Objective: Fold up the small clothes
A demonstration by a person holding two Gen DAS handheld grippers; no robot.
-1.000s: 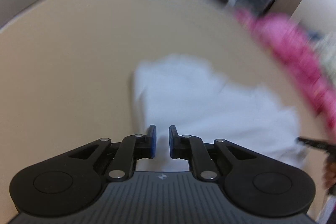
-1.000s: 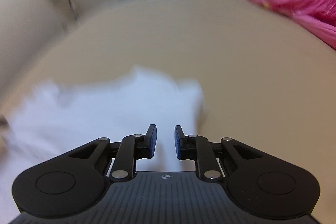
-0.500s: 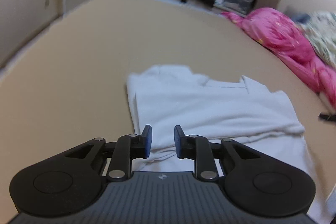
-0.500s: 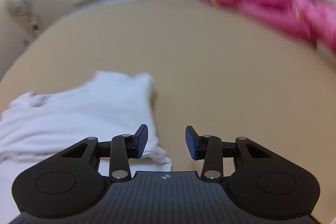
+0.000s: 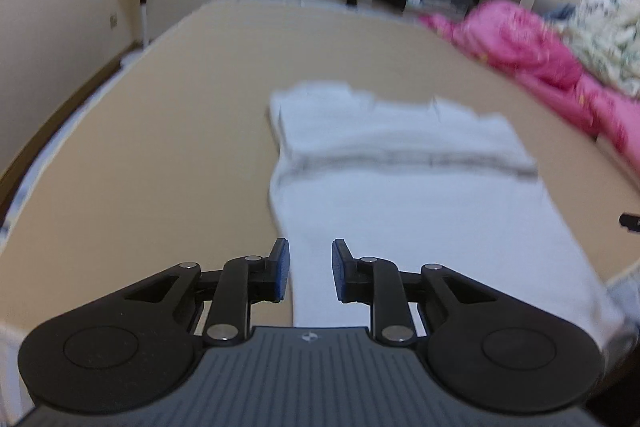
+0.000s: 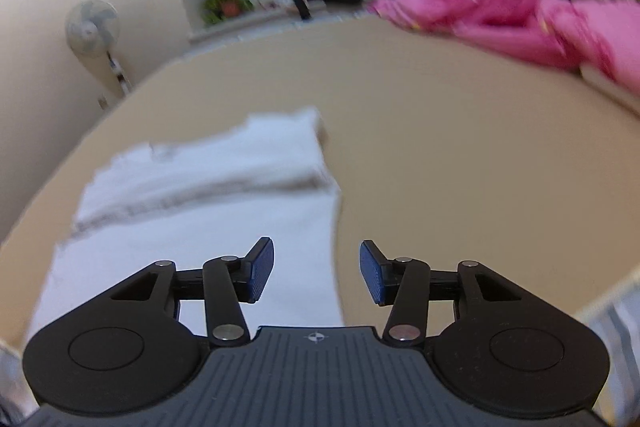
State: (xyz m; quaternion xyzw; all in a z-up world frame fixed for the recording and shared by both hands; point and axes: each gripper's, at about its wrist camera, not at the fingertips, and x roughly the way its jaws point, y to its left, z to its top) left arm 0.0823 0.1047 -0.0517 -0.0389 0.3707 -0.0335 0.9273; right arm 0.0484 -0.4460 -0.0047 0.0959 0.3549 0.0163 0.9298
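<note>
Cloth (image 5: 400, 195), white and soft, lies part-folded; left tool (image 5: 307, 269) gapes empty, right tool (image 6: 317, 273) opening.

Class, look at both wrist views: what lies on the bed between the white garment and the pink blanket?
Nothing: between the white garment and the pink blanket runs bare tan bed surface, clearest in the right wrist view.

Soft, even indoor light; motion blur in both fisheye views.
White garment (image 5: 404, 187) and pink bedding (image 6: 500, 11) smear; edges bow, corners darken; fingers (image 5: 280, 269) stay sharp.
</note>
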